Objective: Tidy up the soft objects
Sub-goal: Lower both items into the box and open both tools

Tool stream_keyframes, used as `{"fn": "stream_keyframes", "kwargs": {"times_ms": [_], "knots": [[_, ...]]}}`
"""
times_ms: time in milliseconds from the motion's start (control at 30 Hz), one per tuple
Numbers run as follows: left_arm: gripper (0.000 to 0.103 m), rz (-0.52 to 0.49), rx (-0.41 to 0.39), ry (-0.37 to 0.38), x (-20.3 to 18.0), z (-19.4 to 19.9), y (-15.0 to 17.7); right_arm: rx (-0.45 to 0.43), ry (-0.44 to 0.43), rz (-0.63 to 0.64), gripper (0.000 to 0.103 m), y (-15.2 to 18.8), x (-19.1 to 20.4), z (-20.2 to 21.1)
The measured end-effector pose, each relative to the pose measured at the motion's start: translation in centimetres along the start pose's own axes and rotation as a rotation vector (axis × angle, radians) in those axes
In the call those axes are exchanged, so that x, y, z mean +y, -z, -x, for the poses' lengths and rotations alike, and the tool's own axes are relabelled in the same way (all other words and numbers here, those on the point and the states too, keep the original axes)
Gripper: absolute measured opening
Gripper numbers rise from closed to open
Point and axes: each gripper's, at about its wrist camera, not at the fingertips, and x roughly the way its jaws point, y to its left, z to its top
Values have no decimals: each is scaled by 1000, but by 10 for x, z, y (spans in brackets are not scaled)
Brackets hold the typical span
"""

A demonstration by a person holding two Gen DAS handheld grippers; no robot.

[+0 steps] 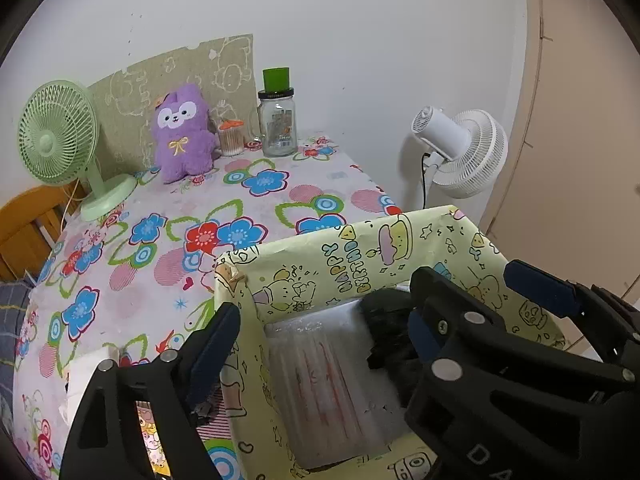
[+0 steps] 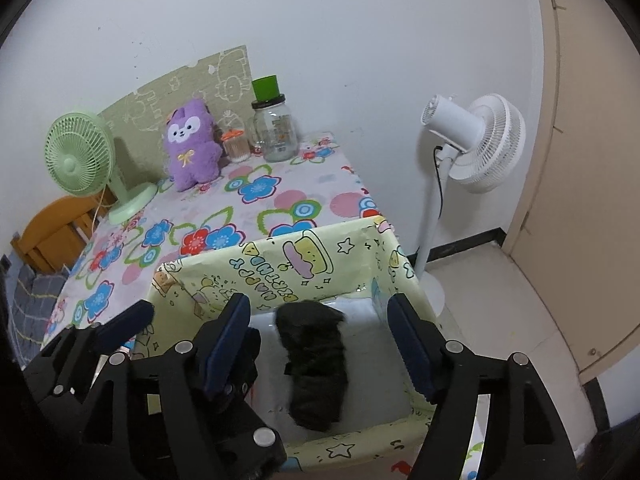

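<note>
Lying in the birthday-paper box (image 2: 280,264), a black fuzzy object (image 2: 314,364) sits beneath both wide-open, empty tongs (image 2: 320,352).

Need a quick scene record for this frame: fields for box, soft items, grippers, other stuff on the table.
box: yellow birthday-print box, open top, at near table edge
in box: black fuzzy item lying on the bottom
still out: purple plush, upright at back of floral table
left gripper: open, over box
right gripper: open, straddling black item, not touching
other: green fan, glass jar, white fan
</note>
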Motion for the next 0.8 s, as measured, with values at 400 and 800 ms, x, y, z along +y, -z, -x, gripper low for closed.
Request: {"fn": "stream_keyframes", "kwargs": {"times_ms": [400, 800], "knots": [[94, -5, -45, -17, 8, 28, 4, -40, -2, 7, 84, 4, 11, 26], [98, 2, -91, -28, 31, 64, 14, -95, -3, 23, 92, 14, 42, 59]]}}
